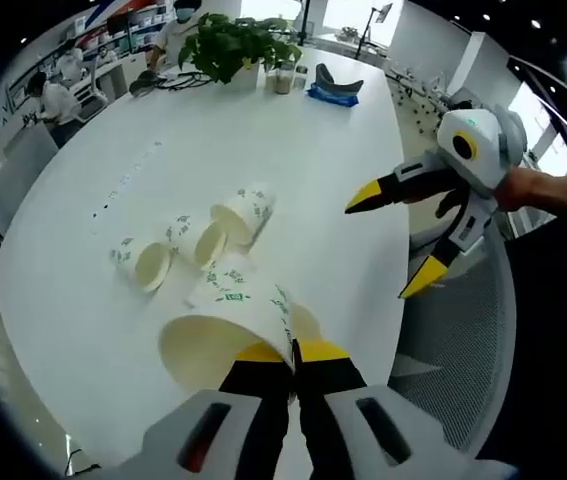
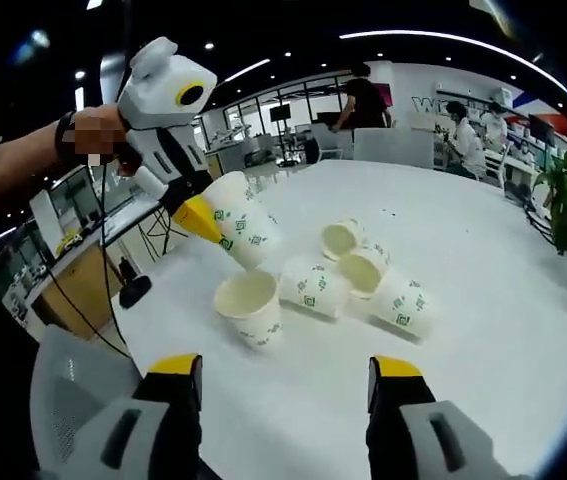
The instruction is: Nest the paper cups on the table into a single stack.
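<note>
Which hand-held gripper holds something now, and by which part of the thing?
The left hand-held gripper holds a white paper cup with green print by its rim. The right hand-held gripper is open and holds nothing.

This place is an open-plan office. A long white table (image 1: 73,300) stands in a wide room with glass walls and strip lights (image 2: 433,38) in the dark ceiling. People (image 2: 468,140) sit at desks further back. A green potted plant (image 1: 231,45) stands at the far end of the table, and a grey chair (image 2: 395,146) is beside it.
</note>
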A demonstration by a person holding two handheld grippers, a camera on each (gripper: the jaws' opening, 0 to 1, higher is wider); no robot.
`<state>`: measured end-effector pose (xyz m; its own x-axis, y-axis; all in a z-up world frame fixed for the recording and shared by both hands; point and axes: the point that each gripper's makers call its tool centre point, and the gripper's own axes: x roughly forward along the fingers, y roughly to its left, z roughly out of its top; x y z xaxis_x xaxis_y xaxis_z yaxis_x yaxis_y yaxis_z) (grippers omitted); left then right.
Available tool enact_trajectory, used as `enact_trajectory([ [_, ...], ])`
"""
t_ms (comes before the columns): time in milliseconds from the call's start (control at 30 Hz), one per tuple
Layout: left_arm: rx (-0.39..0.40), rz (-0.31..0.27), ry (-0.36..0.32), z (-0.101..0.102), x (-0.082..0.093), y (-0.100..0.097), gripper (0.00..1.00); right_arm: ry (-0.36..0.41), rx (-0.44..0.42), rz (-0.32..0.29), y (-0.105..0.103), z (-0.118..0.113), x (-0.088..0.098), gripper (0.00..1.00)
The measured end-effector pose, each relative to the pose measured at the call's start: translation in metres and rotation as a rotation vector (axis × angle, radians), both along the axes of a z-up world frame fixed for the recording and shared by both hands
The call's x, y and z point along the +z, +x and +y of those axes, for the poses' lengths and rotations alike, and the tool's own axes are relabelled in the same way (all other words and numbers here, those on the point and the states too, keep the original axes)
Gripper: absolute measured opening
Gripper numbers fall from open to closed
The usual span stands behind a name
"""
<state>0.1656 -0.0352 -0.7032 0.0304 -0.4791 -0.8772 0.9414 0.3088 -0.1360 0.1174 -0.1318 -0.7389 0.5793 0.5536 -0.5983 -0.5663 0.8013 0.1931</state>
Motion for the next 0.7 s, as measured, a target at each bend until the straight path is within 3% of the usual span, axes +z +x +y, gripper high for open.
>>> enact_trajectory([
  [700,-0.262,-0.011,0.218,0.011,-0.026,-0.022,0.0,-0.019,0.047,-0.015,-0.013,0.003,-0.005,0.8],
])
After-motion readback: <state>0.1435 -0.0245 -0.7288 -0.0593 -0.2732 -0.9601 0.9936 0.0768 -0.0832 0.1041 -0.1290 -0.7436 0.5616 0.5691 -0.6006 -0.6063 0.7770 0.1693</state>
